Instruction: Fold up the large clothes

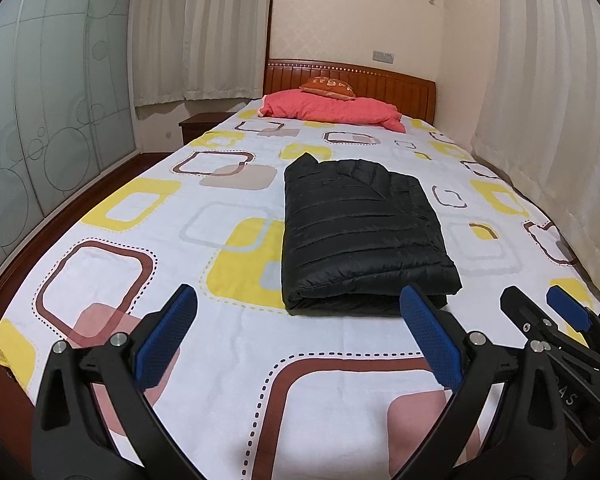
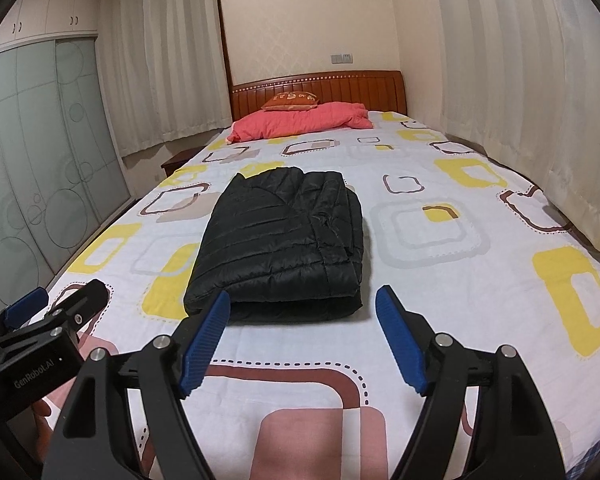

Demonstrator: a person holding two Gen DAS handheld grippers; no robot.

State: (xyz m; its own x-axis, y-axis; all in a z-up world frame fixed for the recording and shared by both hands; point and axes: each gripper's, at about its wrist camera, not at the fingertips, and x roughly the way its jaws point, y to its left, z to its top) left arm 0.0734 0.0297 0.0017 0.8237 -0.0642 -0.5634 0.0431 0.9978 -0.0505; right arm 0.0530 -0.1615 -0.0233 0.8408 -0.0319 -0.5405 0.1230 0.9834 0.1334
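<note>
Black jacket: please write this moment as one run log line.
black jacket: folded, on bed | left tool: open, empty | right tool: open, empty

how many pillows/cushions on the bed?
2, both at the headboard end: a pink pillow lying across the bed, and a small orange cushion resting on it. Others may be hidden behind.

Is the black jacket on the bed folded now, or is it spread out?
Folded. The black jacket lies as a compact rectangle on the bed, stacked layers showing at its near edge; no sleeves stick out.
</note>
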